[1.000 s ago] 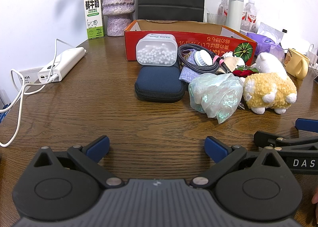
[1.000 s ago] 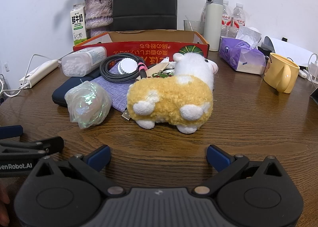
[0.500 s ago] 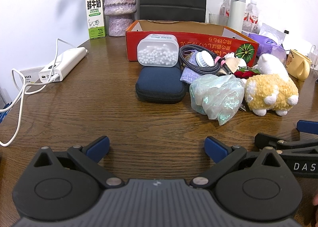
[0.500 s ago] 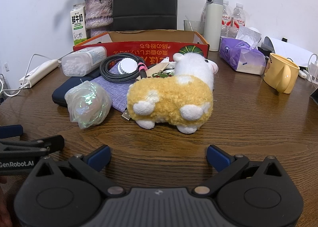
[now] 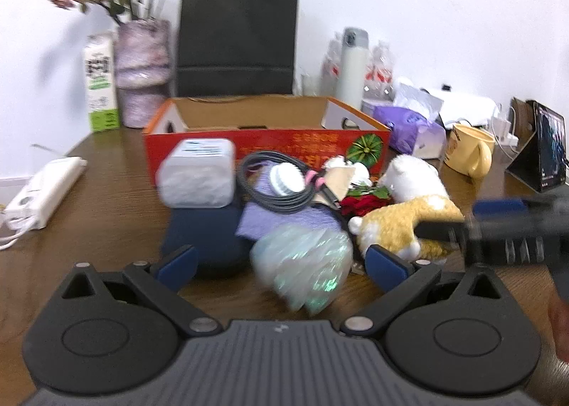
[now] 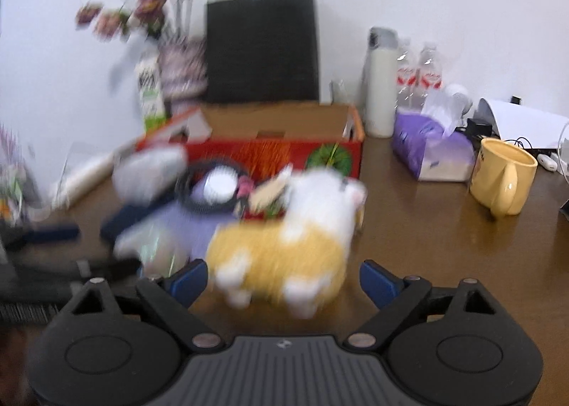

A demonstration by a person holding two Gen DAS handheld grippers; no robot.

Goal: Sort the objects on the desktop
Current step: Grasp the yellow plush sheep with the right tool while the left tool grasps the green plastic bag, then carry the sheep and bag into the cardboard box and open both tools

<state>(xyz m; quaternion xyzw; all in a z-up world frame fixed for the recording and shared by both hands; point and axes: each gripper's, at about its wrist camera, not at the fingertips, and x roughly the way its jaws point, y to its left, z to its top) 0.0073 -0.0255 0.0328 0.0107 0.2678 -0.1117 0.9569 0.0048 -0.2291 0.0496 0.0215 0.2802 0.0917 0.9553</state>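
Both views are blurred by motion. A pile lies in front of the red cardboard box: a white bead container, a navy pouch, a coiled cable, a crumpled iridescent plastic bag and a yellow-and-white plush sheep. My left gripper is open, its fingers on either side of the bag and pouch. My right gripper is open just in front of the sheep, which sits between its fingertips. The right gripper shows in the left wrist view.
A yellow mug, a purple tissue pack, a white flask and bottles stand at the right. A black paper bag, a vase, a milk carton and a power strip stand behind and left.
Both grippers have moved forward fast toward the pile and risen somewhat. The left now reaches the plastic bag, the right the sheep. Both stay open.
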